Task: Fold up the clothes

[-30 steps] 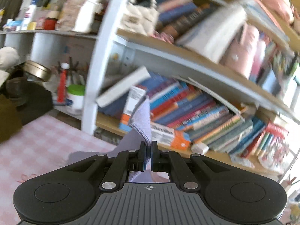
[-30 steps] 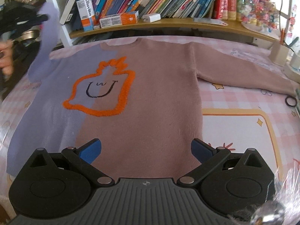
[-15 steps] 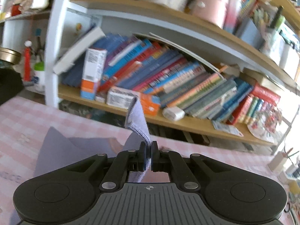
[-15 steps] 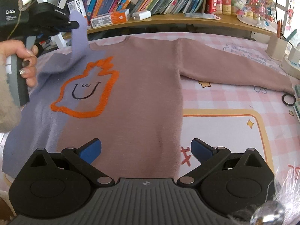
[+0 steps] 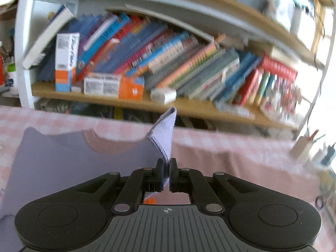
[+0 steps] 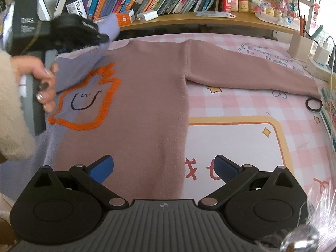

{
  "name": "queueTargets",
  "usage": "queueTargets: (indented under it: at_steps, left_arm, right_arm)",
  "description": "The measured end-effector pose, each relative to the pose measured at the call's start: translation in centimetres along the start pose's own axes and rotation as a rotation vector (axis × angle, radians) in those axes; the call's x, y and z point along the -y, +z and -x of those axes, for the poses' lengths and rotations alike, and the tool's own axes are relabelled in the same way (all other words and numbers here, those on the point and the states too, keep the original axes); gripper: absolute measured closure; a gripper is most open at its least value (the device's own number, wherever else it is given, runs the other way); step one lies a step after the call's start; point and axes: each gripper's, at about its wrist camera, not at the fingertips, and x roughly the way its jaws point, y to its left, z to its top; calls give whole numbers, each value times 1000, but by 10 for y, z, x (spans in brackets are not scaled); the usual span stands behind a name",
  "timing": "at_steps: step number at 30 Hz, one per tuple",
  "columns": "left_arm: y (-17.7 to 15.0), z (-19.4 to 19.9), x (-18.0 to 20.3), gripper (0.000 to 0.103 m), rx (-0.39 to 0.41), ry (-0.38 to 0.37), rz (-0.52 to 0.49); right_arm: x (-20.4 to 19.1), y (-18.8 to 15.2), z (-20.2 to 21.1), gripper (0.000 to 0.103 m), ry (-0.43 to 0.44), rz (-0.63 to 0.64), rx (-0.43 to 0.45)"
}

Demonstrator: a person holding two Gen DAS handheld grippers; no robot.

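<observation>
Pink checked cloth covers the tabletop [image 6: 241,105], and most of its left and middle is taken up by the sweater [image 6: 147,96], spread flat with its front up: mauve-brown on the right, lilac on the left, an orange-outlined smiling shape on the chest. Its collar lies close to the far edge, just below the bookshelf [image 6: 210,20]. Its right sleeve [image 6: 247,71] runs out straight toward the tabletop's right edge, ending just beside a black ring [image 6: 313,104]. Right of the sweater's body the cloth is bare, printed with a yellow-bordered white panel, so there is open room there.

The lilac sleeve [image 5: 164,135] is lifted off the cloth and drawn in over the chest. The left gripper [image 5: 167,169], in a hand [image 6: 41,82] with a cream fuzzy cuff, has its fingers pinched tight on that sleeve's cuff.

The right gripper [image 6: 163,169] hangs over the sweater's lower hem edge, blue-padded fingers [image 6: 100,169] spread wide, nothing between them.
</observation>
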Motion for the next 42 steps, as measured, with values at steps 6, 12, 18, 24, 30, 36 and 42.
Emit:
queueTargets:
  at_steps: [6,12,18,24,30,36,42]
  left_arm:
    - [-13,-25,16,76,-171,13,-71]
    - [-21,20,8,31,-107,-10,-100]
    - [-36,91,-37,31,-39,108,-77]
    - [-61,144,-102,33,-64,325,15]
    - [-81,163,-146,34,-98,436,112]
    - [-88,159,-159,34,-144,405,105]
    - [-98,149,-176,42,-206,336,108]
  right_arm:
    - [0,-2,5,0,-5,6,4]
    - [2,-2,9,0,3,-1,21]
    - [6,2,5,1,2,-37,32]
    - [5,4,-2,17,10,-63,14]
    - [-4,4,-5,35,-1,-71,-5]
    - [-13,-2,-5,37,-51,-99,-26]
    - [-12,-10,-5,46,-75,-172,-37]
